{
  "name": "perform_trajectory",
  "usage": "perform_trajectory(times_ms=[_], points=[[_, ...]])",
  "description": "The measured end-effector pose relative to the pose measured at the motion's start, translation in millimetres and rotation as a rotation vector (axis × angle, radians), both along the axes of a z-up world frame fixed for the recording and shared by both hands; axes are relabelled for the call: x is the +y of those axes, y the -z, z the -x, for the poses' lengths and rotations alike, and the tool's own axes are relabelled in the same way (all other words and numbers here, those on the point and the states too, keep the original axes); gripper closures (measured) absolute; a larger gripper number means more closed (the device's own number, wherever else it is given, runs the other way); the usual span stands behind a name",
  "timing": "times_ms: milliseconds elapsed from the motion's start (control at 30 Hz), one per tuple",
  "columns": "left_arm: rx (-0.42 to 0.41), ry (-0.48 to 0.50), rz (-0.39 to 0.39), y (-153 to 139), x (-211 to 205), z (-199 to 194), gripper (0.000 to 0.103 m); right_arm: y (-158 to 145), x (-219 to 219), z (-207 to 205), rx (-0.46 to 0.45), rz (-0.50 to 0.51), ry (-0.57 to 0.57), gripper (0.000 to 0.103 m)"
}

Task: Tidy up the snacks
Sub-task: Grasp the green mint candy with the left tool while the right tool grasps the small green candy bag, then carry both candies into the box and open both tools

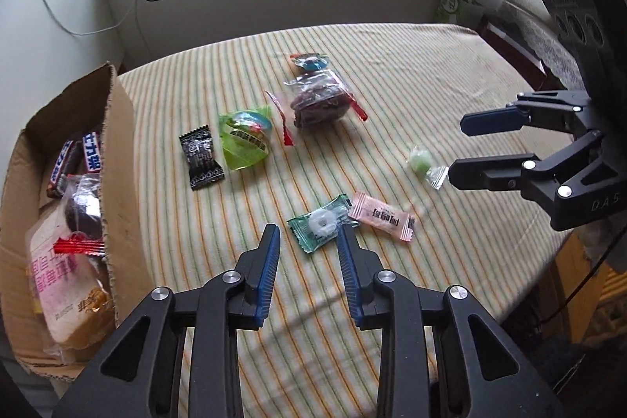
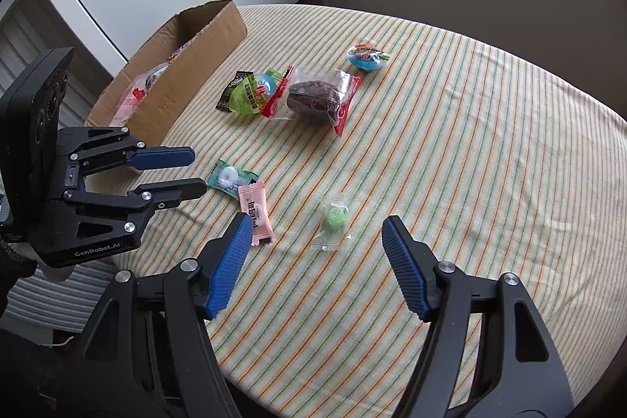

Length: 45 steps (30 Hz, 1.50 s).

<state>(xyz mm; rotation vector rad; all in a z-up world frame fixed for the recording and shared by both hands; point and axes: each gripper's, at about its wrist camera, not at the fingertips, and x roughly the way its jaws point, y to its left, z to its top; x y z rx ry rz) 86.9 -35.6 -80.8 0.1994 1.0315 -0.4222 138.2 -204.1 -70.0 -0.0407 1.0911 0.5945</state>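
Directly before the left gripper (image 1: 307, 241), whose jaws stand apart and hold nothing, lies a green mint candy (image 1: 321, 223) in a clear-windowed wrapper, near the front edge of the counter (image 1: 431, 96); its long axis runs slanted, one end pointing toward the pink candy (image 1: 383, 216) that touches it. The pink wrapper carries dark printed characters, too small to read. On the body of the left gripper, seen from the right wrist view, stands "GenRobot.AI".

The right gripper (image 2: 317, 234) also has its jaws wide apart and is empty; between its fingers, a little ahead, lies a light green candy (image 2: 334, 220) in a clear twist wrapper, long axis pointing away from the gripper.

Farther toward the middle of the striped cloth lie a black candy (image 1: 200, 157), a green jelly cup (image 1: 245, 140), a dark cake in a clear bag with red ends (image 1: 319, 100) and a blue jelly cup (image 1: 309, 62).

At the left edge stands an open cardboard box (image 1: 121, 159) with snacks inside, among them bars with white letters on blue. The right half of the counter is bare cloth.
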Motion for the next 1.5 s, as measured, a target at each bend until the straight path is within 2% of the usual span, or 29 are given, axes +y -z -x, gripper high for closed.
perform_trajectory(times_ms=[67, 200, 333, 433, 500, 667, 933, 1033, 1100, 1133, 1167, 1500], points=[[0.0, 0.032, -0.036, 3.8, -5.0, 0.3, 0.074, 3.5, 0.2, -0.8, 0.01, 0.002, -0.009, 0.032], [0.01, 0.113, -0.096, 7.7, -15.9, -0.4, 0.074, 9.4, 2.1, -3.3, 0.031, 0.003, -0.03, 0.041], [-0.004, 0.187, -0.182, 14.5, -28.6, -0.1, 0.074, 13.5, 7.1, -5.8, 0.028, 0.023, -0.037, 0.041], [0.005, 0.222, -0.199, 18.0, -36.3, -3.7, 0.074, 15.7, 9.3, -8.2, 0.026, 0.035, -0.039, 0.042], [0.014, 0.234, -0.202, 20.7, -38.1, -7.5, 0.074, 18.3, 12.0, -10.7, 0.034, 0.043, -0.045, 0.053], [0.037, 0.193, -0.137, 19.7, -29.1, -20.0, 0.071, 25.0, 18.5, -16.7, 0.038, 0.081, -0.051, 0.055], [0.04, 0.178, -0.1, 19.8, -27.9, -26.9, 0.071, 30.0, 25.6, -21.0, 0.038, 0.111, -0.058, 0.055], [0.046, 0.165, -0.078, 20.6, -28.6, -28.3, 0.074, 31.0, 31.5, -20.0, 0.017, 0.156, -0.065, 0.066], [0.043, 0.157, -0.067, 21.7, -29.2, -32.2, 0.078, 30.5, 33.5, -18.7, 0.002, 0.183, -0.07, 0.08], [0.041, 0.155, -0.062, 21.6, -29.2, -31.6, 0.079, 30.3, 33.4, -18.5, 0.001, 0.185, -0.07, 0.082], [0.038, 0.154, -0.058, 20.9, -29.0, -30.2, 0.082, 30.1, 33.0, -18.5, 0.002, 0.183, -0.068, 0.083], [0.039, 0.033, 0.028, 17.2, -10.3, -25.4, 0.083, 23.1, 26.1, -11.3, -0.016, 0.165, -0.051, 0.084]])
